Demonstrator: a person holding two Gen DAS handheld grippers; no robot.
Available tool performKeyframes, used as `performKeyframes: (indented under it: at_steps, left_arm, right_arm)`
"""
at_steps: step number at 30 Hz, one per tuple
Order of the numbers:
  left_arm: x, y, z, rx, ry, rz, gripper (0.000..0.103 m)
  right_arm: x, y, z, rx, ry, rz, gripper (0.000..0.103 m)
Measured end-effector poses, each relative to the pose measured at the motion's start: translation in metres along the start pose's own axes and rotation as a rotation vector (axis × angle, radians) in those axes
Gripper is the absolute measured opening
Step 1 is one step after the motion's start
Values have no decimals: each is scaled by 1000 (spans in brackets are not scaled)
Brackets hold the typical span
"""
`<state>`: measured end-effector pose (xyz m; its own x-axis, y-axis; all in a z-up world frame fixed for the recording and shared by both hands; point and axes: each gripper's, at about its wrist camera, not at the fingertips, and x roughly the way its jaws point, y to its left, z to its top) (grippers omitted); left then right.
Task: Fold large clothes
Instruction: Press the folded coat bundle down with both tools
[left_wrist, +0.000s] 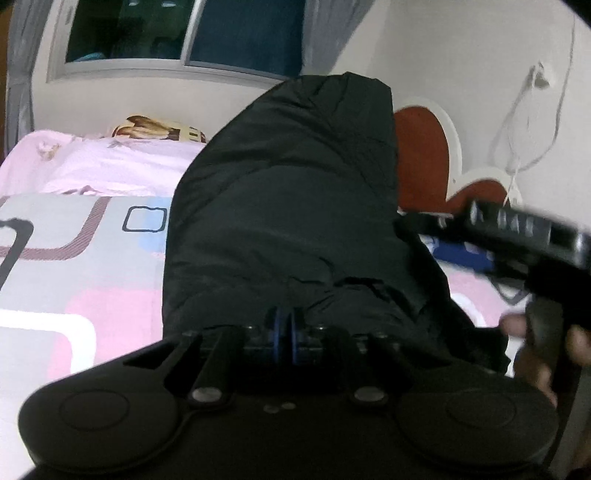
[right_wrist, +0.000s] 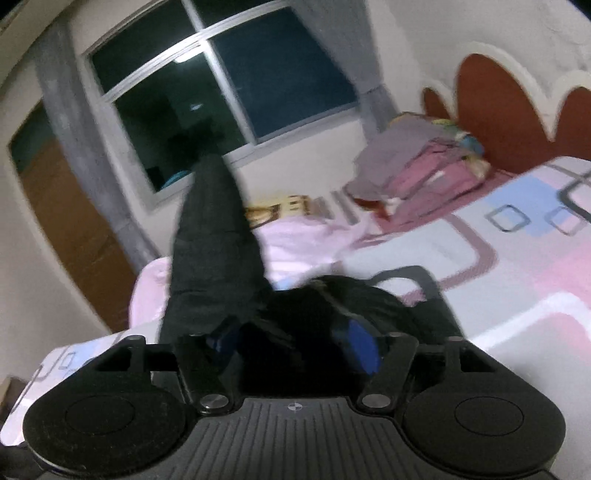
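Black garment (left_wrist: 288, 192): dark, slightly shiny fabric, raised in a tall column over the bed (left_wrist: 74, 258). Its kind (coat, trousers) cannot be made out; its lower folds run down behind the tool body and out of sight. In the right wrist view it stands as a narrow dark peak (right_wrist: 214, 251), with a blurred heap of the same cloth at its foot.

Left gripper (left_wrist: 285, 332): blue-edged fingers pressed together, pinching the lower edge of the garment.

Right gripper (right_wrist: 291, 343): fingers parted, one blue pad (right_wrist: 360, 347) plainly visible, the other half buried in dark cloth. Fabric lies between the fingers, but whether either pad presses on it cannot be told. Seen from the left wrist, this tool is a motion-smeared black bar (left_wrist: 517, 236) at the right edge, with the hand (left_wrist: 543, 350) beneath it cut off by the frame.

Bedsheet: pink, grey and pale blue, printed with rounded squares.

Pink bedding (left_wrist: 110, 162): crumpled at the far side.

Pile of clothes (right_wrist: 417, 166): mauve and pink, blurred, near the red scalloped headboard (right_wrist: 491, 107).

Window (right_wrist: 207, 92): dark panes, grey curtains at the sides.

Printed cushion (left_wrist: 159, 129): partly hidden behind the bedding.
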<state>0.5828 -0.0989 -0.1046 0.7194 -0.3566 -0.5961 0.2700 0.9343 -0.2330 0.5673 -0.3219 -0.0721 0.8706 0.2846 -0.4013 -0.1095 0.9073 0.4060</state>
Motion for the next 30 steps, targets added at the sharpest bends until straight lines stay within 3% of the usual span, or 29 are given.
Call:
performKeyframes:
  at_steps: [3, 7, 8, 10, 16, 19, 21, 22, 26, 27, 28, 30]
  left_arm:
    - [0, -1, -2, 8, 3, 8, 3]
    - [-1, 4, 5, -8, -2, -34, 3]
    - [-1, 9, 9, -31, -11, -47, 3]
    - [1, 25, 19, -99, -60, -36, 7]
    - [20, 55, 41, -190, -94, 39, 6]
    - [36, 54, 44, -163, -40, 17, 6]
    - [38, 49, 46, -125, -30, 23, 5]
    - [38, 48, 47, -114, -27, 25, 5]
    - [40, 44, 52, -91, -19, 21, 5]
    - [41, 44, 53, -90, -17, 16, 5]
    - [42, 42, 53, -86, -13, 15, 5]
    - [42, 41, 51, -83, -4, -8, 4]
  right_arm:
    - [-12, 0, 6, 17, -77, 56, 65]
    - [26, 8, 5, -54, 47, 48, 64]
    - [37, 5, 2, -52, 89, 70, 39]
    - [51, -5, -7, -12, 132, 72, 26]
    - [56, -26, -20, 26, 145, 42, 24]
    - [49, -28, -13, 41, 131, 41, 24]
    - [38, -26, -3, 45, 76, 52, 45]
    - [36, -24, 2, 34, 47, 62, 73]
    - [70, -14, 21, -1, 102, 113, 77]
    - [79, -11, 21, -22, 136, 110, 72]
    - [88, -9, 20, -43, 176, 120, 50]
    - [89, -14, 16, -41, 178, 124, 34]
